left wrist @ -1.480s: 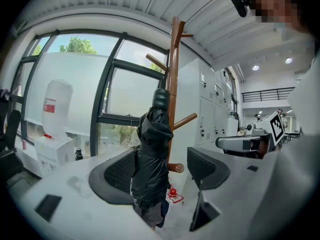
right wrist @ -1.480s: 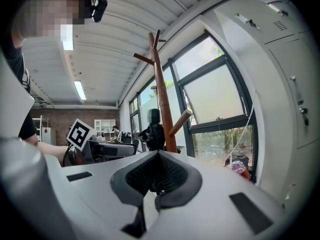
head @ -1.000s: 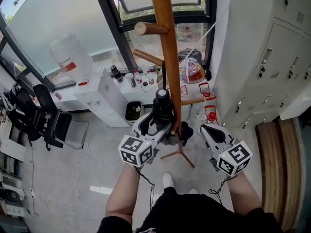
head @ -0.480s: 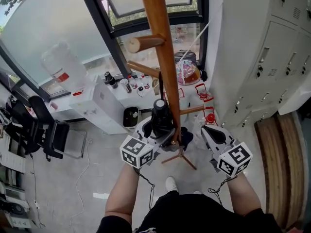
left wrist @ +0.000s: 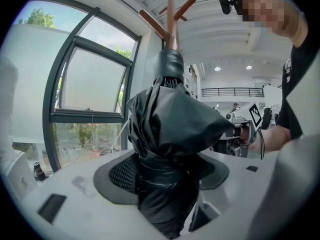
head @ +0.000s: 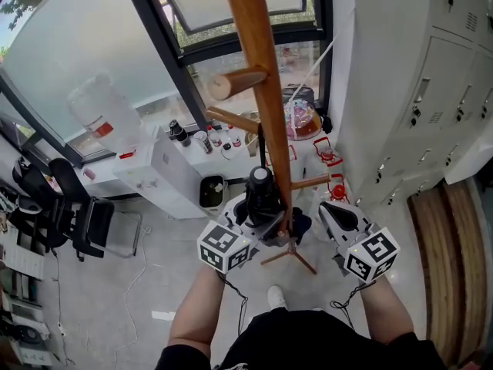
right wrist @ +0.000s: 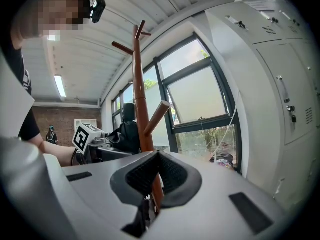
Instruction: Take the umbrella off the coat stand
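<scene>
**Left gripper [head: 256, 216] and umbrella [head: 260, 195] sit lower in view than a second ago**

Since a second ago our left gripper and the umbrella have slid slightly down and to the right in the head view, and the right gripper [head: 326, 209] has hardly shifted. From there we see the umbrella as a black, folded bundle. It stands upright, tight against the left side of the coat stand [head: 266, 106], a round pole of smooth, warm-brown wood with blunt cylindrical pegs [head: 235, 82]. We cannot tell whether the umbrella hangs from any of them. Flat grey metal lockers [head: 431, 91] stand to the right.

In the left gripper view, the fabric is glossy and crinkled, cinched by a band and topped with a rounded cap. The two dark, ribbed pads [left wrist: 120, 171] press on the bundle from either side just below the band. The fabric fills the whole gap between them and bulges out above.

In the right gripper view, the same ribbed pads meet at their tips and pinch nothing. The wooden pole stands beyond them, apart from the fingers, and the umbrella shows left of it.
</scene>
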{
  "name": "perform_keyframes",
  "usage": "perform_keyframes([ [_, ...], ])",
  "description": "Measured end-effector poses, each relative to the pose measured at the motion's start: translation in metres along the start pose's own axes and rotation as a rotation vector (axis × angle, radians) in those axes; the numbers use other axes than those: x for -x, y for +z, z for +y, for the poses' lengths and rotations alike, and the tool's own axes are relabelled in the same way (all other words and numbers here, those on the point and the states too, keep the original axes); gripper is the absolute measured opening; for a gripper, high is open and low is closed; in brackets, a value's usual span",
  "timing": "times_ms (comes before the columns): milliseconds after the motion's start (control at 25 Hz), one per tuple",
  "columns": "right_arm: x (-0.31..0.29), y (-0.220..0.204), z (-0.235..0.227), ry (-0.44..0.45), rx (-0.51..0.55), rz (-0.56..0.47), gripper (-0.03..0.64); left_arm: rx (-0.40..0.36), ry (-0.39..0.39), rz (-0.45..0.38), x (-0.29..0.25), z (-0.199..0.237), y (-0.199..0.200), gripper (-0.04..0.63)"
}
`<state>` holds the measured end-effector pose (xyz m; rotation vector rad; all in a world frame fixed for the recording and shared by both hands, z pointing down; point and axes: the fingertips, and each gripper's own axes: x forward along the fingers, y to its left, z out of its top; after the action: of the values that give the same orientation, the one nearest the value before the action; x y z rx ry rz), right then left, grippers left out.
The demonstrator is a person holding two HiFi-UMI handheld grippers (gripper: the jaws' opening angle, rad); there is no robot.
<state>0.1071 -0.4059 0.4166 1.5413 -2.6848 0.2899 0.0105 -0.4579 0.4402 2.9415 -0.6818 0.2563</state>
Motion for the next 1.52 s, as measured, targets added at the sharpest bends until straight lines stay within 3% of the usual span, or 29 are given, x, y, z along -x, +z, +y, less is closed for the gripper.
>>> perform_keyframes([
  [600,0.014,0.004,0.0,-0.014,0.014,0.004,0.054,-0.064,0.124,-0.045,0.013,0.01,0.035,0.278],
  [1160,0.024,0.007,-0.001,-0.014,0.015,-0.005,0.054,0.027,0.225,-0.181,0.044,0.033,0.081,0.276],
  [1520,0.028,0.012,0.0,0.004,0.017,-0.019,0.054,0.062,0.333,-0.247,0.073,0.055,0.102,0.276],
])
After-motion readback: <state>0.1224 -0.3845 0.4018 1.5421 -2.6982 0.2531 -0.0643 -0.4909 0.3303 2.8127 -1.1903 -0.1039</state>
